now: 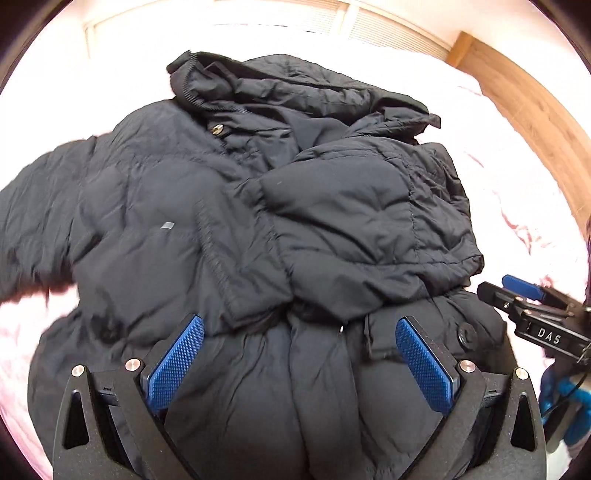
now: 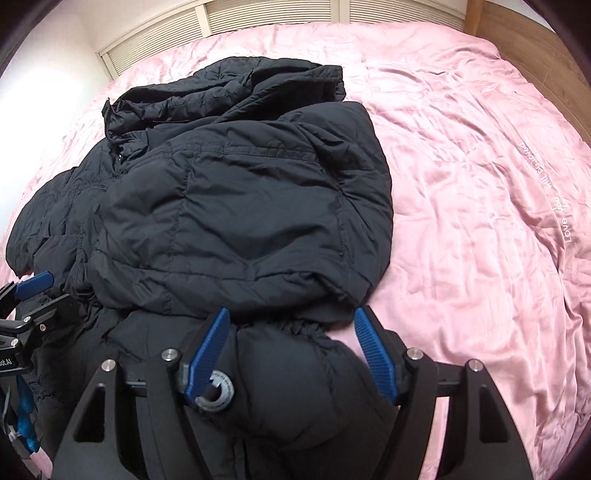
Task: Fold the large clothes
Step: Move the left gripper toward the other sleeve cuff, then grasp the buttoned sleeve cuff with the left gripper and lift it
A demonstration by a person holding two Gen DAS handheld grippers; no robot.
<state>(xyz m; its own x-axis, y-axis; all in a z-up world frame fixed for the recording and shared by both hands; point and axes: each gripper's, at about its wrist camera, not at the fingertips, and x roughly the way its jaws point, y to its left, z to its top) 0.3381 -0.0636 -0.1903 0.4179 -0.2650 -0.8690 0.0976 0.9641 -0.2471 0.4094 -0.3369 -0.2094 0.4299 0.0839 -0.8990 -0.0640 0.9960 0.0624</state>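
Note:
A large black padded jacket (image 1: 207, 229) lies on a pink bed sheet (image 2: 461, 177). One sleeve is folded across its chest (image 2: 236, 221), and the hood lies at the far end (image 2: 229, 88). My left gripper (image 1: 299, 328) is open over the jacket's lower part, with puffy fabric between its blue pads. My right gripper (image 2: 291, 321) is open over the jacket's near right hem, fabric bulging between the pads. Each gripper shows at the edge of the other's view: the right one (image 1: 524, 295) and the left one (image 2: 33, 291).
The pink sheet spreads wide to the right of the jacket, with white lettering (image 2: 546, 192) on it. A wooden bed frame (image 1: 517, 96) runs along the right. Slatted white panels (image 2: 266, 14) stand behind the bed.

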